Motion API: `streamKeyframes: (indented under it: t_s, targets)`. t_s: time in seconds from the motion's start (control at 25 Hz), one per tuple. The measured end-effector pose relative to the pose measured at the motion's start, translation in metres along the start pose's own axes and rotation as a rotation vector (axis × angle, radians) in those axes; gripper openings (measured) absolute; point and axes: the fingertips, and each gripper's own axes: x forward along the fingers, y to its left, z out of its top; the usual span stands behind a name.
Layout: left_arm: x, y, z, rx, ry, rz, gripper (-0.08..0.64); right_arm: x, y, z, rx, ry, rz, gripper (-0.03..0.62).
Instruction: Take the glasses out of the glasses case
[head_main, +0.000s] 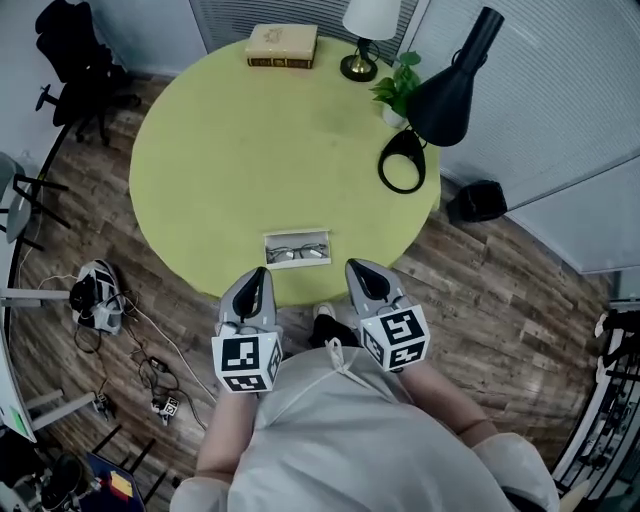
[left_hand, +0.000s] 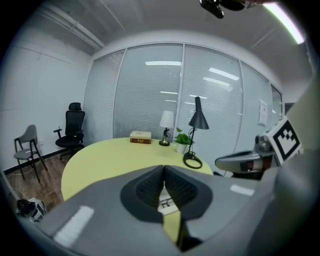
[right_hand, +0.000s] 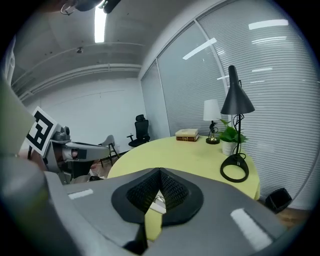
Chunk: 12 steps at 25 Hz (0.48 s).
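Head view first: my left gripper (head_main: 259, 272) and right gripper (head_main: 353, 266) hang just off the near edge of the round yellow-green table (head_main: 230, 150), one on each side of the single open glasses case (head_main: 297, 238), neither touching it. One pair of glasses (head_main: 296, 253) lies inside the case, though the frame is too small to make out in detail. In the left gripper view my jaws are pressed together at the tips with nothing between them, and they hide nearly all of the case; only a pale sliver peeks through the gap below the pads. In the right gripper view it is the same: jaws closed, empty, and the case is cut down to a scrap. Across the far side of the table I count two lamps, a white-shaded lamp (head_main: 368, 35) and a black desk lamp (head_main: 445, 95), one book (head_main: 281, 46) and one potted plant (head_main: 398, 88).
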Motion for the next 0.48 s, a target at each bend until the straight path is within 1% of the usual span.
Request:
streamKeyframes:
  t_s: [0.08, 0.16, 0.24, 0.32, 0.4, 0.48]
  targets:
    - [0.015, 0.005, -0.008, 0.003, 0.022, 0.039, 0.006, 0.012, -0.011, -0.001, -0.009, 0.013, 0.023, 0.0]
    - [0.028, 0.009, -0.016, -0.012, 0.038, 0.053, 0.006, 0.025, -0.019, -0.004, -0.012, 0.038, 0.037, 0.0]
    - [0.038, 0.011, -0.022, -0.037, 0.048, 0.039, 0.006, 0.037, -0.024, -0.008, 0.001, 0.067, 0.043, 0.0]
    - [0.046, 0.01, -0.026, -0.04, 0.057, 0.014, 0.006, 0.045, -0.024, -0.014, 0.012, 0.087, 0.045, 0.0]
    - [0.053, 0.009, -0.031, -0.016, 0.068, -0.011, 0.006, 0.052, -0.024, -0.021, 0.024, 0.106, 0.045, 0.0]
    - [0.06, 0.008, -0.036, 0.026, 0.085, -0.039, 0.006, 0.057, -0.023, -0.025, 0.052, 0.118, 0.036, 0.0]
